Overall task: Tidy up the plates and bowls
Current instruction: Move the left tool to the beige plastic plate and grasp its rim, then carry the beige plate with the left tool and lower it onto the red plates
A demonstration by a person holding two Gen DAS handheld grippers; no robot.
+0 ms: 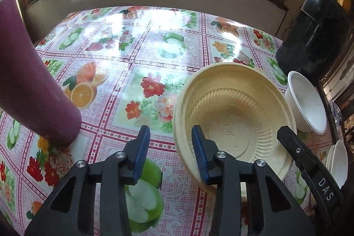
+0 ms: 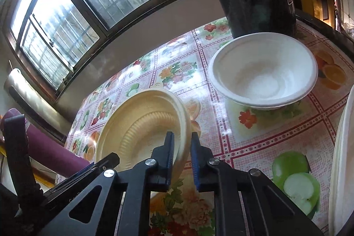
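Observation:
A cream ribbed plate point(image 1: 234, 110) hangs tilted above the fruit-print tablecloth. It also shows in the right wrist view point(image 2: 141, 123). My right gripper point(image 2: 181, 147) is shut on its rim, one finger inside, one outside. My left gripper point(image 1: 170, 143) is open; its jaws straddle the plate's left rim, the right finger point(image 1: 200, 152) inside the plate. A white bowl point(image 2: 263, 72) stands upright on the table beyond the plate, also visible in the left wrist view point(image 1: 307, 103). More white dishes point(image 1: 338, 160) stand on edge at the far right.
A purple cylinder point(image 1: 28, 81) stands on the table at the left. A tall black container point(image 1: 314, 37) stands at the back right, behind the white bowl. The tablecloth point(image 1: 137, 63) stretches to a window wall at the back.

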